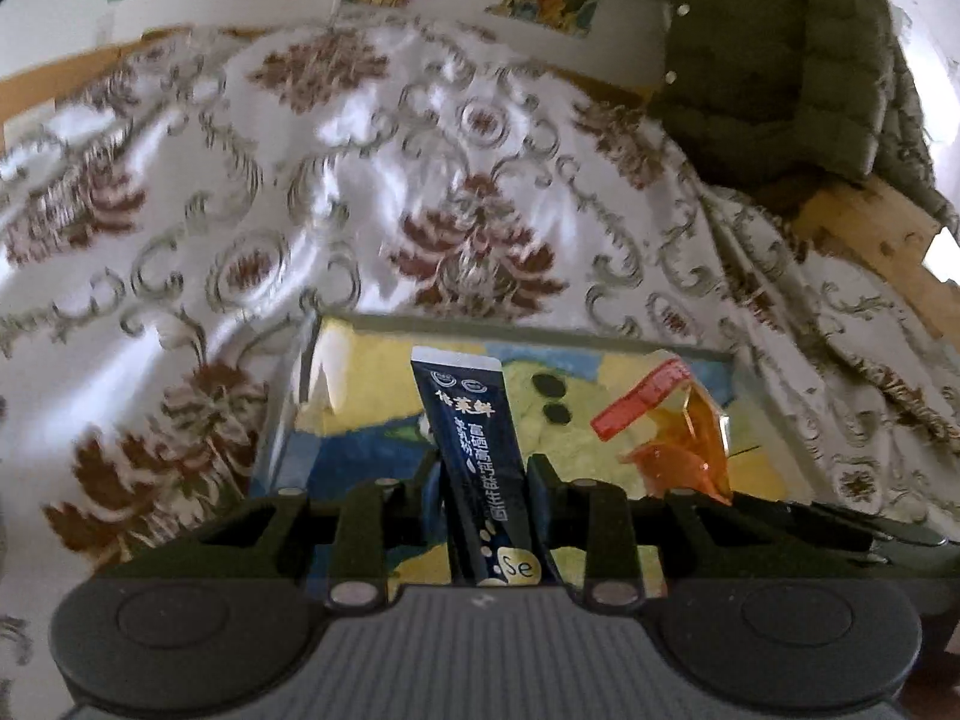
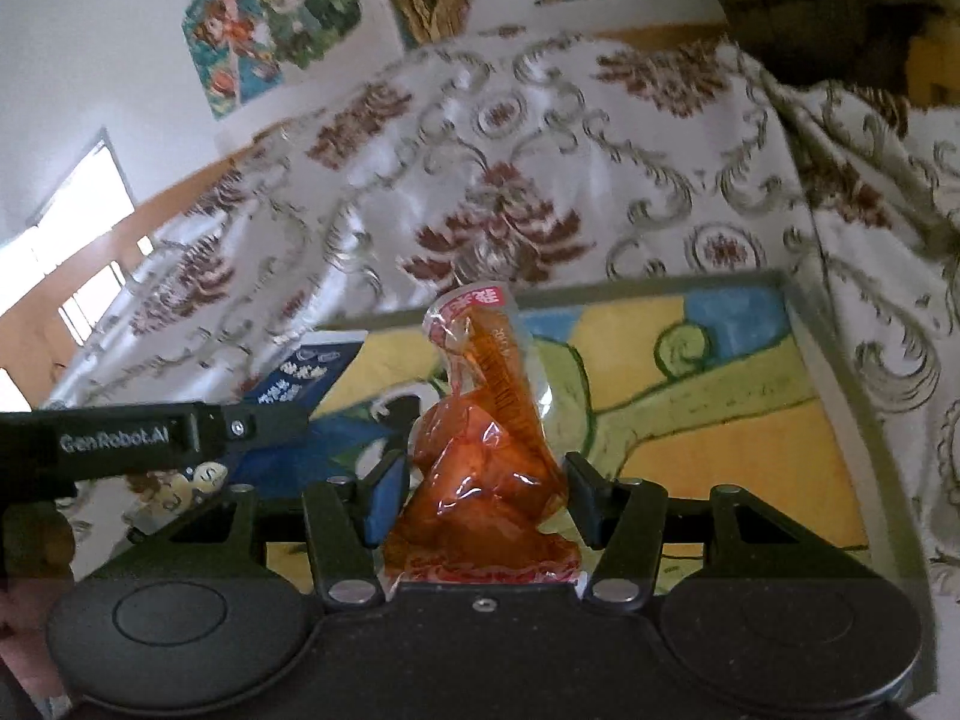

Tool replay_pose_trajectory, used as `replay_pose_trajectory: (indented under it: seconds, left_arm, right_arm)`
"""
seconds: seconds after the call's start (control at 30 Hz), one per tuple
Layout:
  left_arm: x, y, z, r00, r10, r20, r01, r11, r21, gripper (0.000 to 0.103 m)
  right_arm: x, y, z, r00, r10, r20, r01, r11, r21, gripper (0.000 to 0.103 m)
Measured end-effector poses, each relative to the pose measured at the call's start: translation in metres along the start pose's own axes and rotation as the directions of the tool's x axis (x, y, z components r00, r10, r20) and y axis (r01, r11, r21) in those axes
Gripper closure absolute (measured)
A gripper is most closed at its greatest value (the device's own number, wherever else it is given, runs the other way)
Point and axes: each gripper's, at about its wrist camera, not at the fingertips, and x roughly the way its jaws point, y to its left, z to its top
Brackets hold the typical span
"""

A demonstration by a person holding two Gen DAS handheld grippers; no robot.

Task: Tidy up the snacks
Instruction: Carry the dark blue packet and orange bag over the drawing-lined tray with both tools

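Observation:
My left gripper [image 1: 485, 480] is shut on a dark blue stick sachet [image 1: 474, 438] that stands upright between the pads, over a tray [image 1: 600, 345] with a yellow, blue and green painted bottom. The orange snack pouch [image 1: 672, 420] shows to its right in the left wrist view. My right gripper [image 2: 480, 498] is shut on that clear pouch of orange-red snack [image 2: 486, 450], also above the tray [image 2: 804, 324]. The right wrist view shows the left gripper's arm [image 2: 150, 438] at the left with the blue sachet [image 2: 306, 378] sticking out of it.
A white cloth with brown floral pattern [image 1: 336, 192] covers the table around the tray. A dark green padded jacket [image 1: 792, 60] hangs over a wooden chair at the back right. Colourful posters [image 2: 276, 18] are on the wall behind.

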Motion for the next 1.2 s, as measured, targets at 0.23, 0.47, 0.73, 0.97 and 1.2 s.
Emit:
replay_pose_trajectory:
  seconds: [0.23, 0.47, 0.73, 0.97, 1.2]
  left_arm:
    - [0.019, -0.001, -0.021, 1.000, -0.021, -0.023, 0.022, 0.999, 0.034, 0.070]
    - [0.031, -0.007, -0.027, 0.998, -0.014, -0.058, 0.017, 0.999, 0.042, 0.069]
    - [0.030, 0.001, -0.028, 0.998, -0.002, -0.063, 0.001, 1.000, -0.018, 0.062]
    - [0.000, 0.001, -0.029, 1.000, -0.008, 0.015, 0.009, 0.998, -0.056, 0.040]
    - [-0.045, -0.006, -0.029, 0.994, 0.013, 0.113, -0.008, 0.999, -0.047, 0.013]
  right_arm:
    - [0.015, -0.009, -0.007, 0.999, -0.023, -0.036, 0.023, 1.000, -0.014, 0.045]
    - [0.021, -0.013, -0.008, 0.998, -0.035, -0.043, 0.034, 0.999, -0.011, 0.043]
    - [0.012, -0.012, -0.005, 0.999, -0.039, -0.025, 0.038, 0.999, -0.020, 0.032]
    - [-0.017, -0.012, 0.003, 0.997, -0.063, 0.036, 0.065, 0.996, -0.055, 0.020]
    - [-0.061, -0.013, 0.012, 0.989, -0.077, 0.128, 0.084, 0.995, -0.050, 0.004]
